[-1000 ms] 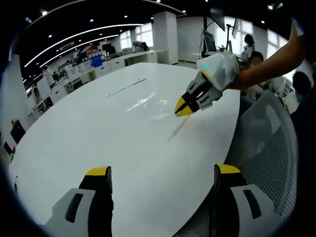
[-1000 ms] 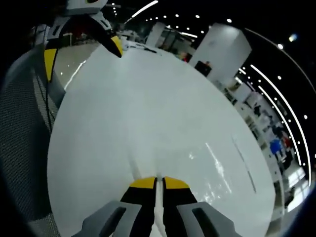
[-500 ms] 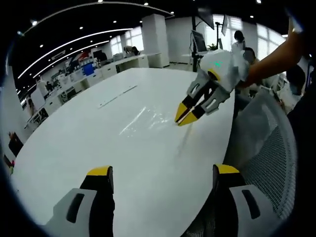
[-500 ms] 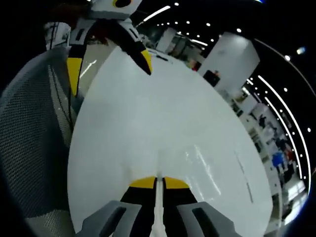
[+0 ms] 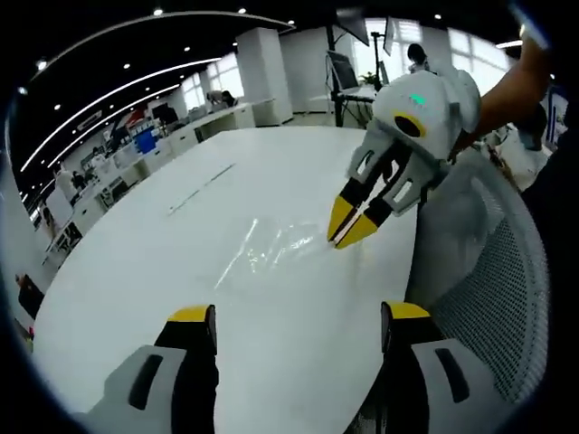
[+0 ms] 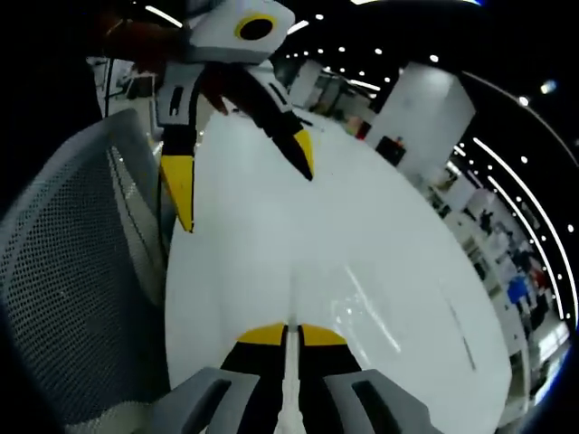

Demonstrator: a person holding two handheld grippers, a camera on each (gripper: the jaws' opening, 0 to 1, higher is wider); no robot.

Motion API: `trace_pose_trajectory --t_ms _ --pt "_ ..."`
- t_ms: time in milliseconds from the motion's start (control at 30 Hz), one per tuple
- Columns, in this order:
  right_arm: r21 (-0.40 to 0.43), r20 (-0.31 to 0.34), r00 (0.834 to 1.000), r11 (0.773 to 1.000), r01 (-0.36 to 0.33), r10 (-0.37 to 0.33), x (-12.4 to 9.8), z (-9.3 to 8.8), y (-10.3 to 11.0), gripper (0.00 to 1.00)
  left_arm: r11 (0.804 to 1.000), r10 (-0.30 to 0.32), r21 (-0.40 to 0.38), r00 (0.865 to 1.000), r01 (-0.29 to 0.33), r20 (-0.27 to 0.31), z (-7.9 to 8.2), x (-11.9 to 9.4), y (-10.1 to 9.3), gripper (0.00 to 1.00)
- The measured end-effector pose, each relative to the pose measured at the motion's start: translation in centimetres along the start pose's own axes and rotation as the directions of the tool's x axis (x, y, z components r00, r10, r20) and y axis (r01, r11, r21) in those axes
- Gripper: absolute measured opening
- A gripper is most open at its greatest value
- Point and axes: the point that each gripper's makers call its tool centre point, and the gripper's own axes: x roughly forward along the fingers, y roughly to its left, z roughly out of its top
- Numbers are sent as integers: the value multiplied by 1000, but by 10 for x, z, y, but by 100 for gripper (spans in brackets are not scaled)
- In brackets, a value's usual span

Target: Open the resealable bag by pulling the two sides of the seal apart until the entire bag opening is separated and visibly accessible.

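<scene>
In the left gripper view, far off at the left edge, rows of office desks (image 5: 136, 154) run back under ceiling light strips, and nearer in the big white table (image 5: 163, 271) spreads across the middle with a thin dark seam (image 5: 201, 178) running along its top. On that table lies the resealable bag (image 5: 271, 249), clear and glossy, flat against the white surface and hard to pick out except by its shine; no printing or label can be read on it, and whether anything is inside cannot be told. Low in the frame the left gripper (image 5: 294, 325) rises with its yellow-tipped jaws standing wide apart, holding nothing, short of the bag. Just right of the bag the right gripper (image 5: 351, 228) comes down from above, yellow tips pinched close together right at the bag's near edge, a person's arm (image 5: 511, 86) behind it. Further right a grey mesh chair back (image 5: 493, 280) crowds the table's edge. Over to the right gripper view: the same mesh chair (image 6: 81, 271) fills the left side, the left gripper (image 6: 244, 185) hangs above the table with its two jaws spread, and at the bottom the right gripper (image 6: 291, 333) has its jaws clamped on a thin clear strip of the bag (image 6: 291, 307), which stretches forward onto the table, glinting at the right.
</scene>
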Motion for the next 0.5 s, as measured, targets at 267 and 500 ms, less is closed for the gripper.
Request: trace_pose_trajectory --t_ms 267,500 --pt "-17 6 999 999 -31 32 -1 7 14 0 970 12 242 999 0 -48 2 4 -6 62" --pt "-33 22 998 998 -54 55 -1 18 21 0 940 -31 337 996 56 -80 1 11 -20 62"
